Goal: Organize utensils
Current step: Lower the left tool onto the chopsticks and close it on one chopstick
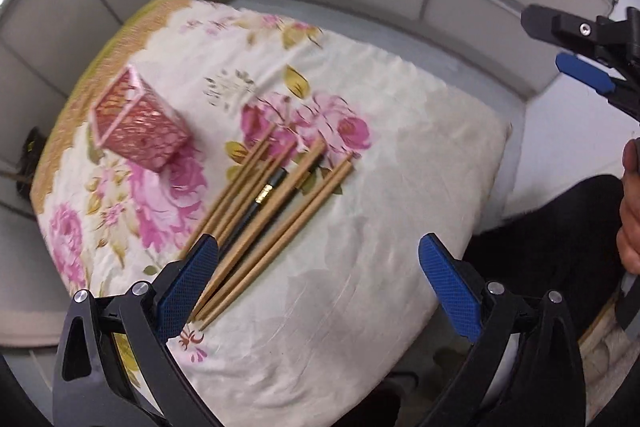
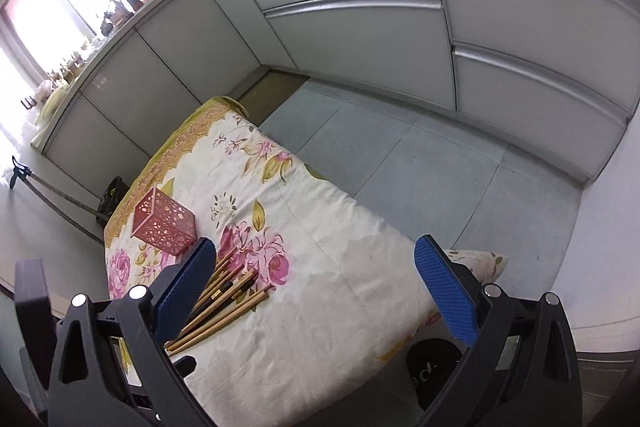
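We hold both grippers above a floral cloth (image 1: 360,227) spread over a low cushioned surface; its gold-bordered edge curves along the upper left of both views, and bare grey floor (image 2: 400,163) lies open beyond its right edge up to the pale cabinet fronts (image 2: 360,39). Our left gripper (image 1: 320,283) has its ridged blue pads spread wide and empty, and our right gripper (image 2: 316,283) is likewise released, holding nothing. The wooden chopsticks (image 1: 280,207) lie fanned in a loose bundle at centre left of the left wrist view, one black chopstick (image 1: 264,195) with a gold band among them. The red perforated square holder (image 1: 140,127) stands near their upper left, apart from them, tilted in the fisheye.
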Demonstrator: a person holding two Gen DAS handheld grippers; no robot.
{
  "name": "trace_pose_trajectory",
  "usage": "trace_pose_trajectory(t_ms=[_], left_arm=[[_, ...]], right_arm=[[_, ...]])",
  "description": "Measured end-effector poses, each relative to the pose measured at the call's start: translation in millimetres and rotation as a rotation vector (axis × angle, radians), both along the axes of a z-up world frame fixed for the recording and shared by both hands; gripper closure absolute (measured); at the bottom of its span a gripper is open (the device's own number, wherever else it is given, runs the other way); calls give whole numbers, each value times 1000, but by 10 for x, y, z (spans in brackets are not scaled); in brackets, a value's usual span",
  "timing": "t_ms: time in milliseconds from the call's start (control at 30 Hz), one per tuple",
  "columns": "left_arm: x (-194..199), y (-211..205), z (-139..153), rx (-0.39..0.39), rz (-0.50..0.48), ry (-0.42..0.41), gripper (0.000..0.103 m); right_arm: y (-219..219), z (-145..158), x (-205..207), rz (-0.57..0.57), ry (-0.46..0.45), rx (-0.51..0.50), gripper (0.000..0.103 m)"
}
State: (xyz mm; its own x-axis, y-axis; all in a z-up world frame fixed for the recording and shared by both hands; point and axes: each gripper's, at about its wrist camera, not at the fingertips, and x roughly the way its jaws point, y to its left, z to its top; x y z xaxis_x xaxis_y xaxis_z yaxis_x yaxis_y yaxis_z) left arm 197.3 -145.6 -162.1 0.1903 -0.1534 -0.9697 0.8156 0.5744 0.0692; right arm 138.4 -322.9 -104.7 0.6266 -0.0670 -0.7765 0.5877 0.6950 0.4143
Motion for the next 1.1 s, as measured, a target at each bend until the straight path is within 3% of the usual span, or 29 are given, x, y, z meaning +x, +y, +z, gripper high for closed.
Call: trace_pose_trajectory(t_ms=[67, 133, 267, 367, 433, 533, 867, 933, 1100], left_arm=[[195, -124, -177, 49, -49, 96, 7], [420, -244, -286, 93, -74, 123, 7], [941, -417, -335, 74, -79, 191, 8], [1263, -514, -389, 92, -79, 206, 18], [1412, -550, -472, 136, -95, 208, 35], [1586, -529, -563, 177, -105, 228, 52], [1908, -539, -665, 172, -132, 280, 83], [2001, -563, -667, 187, -135, 262, 94], [2092, -575, -576, 173, -115, 215, 95]], right_arm=[[-59, -81, 76, 7, 16, 27, 6], [-120, -143, 137, 11, 27, 48, 6], [-198, -232, 262, 15, 39, 92, 6], [-197, -291, 370, 36, 53, 115, 6], [-194, -323, 429, 50, 59, 127, 6], [-179, -343, 484, 58, 62, 128, 6], [-131, -411, 572, 73, 89, 132, 6], [-125, -409, 567, 71, 91, 129, 6], [-88, -403, 594, 78, 101, 119, 6]])
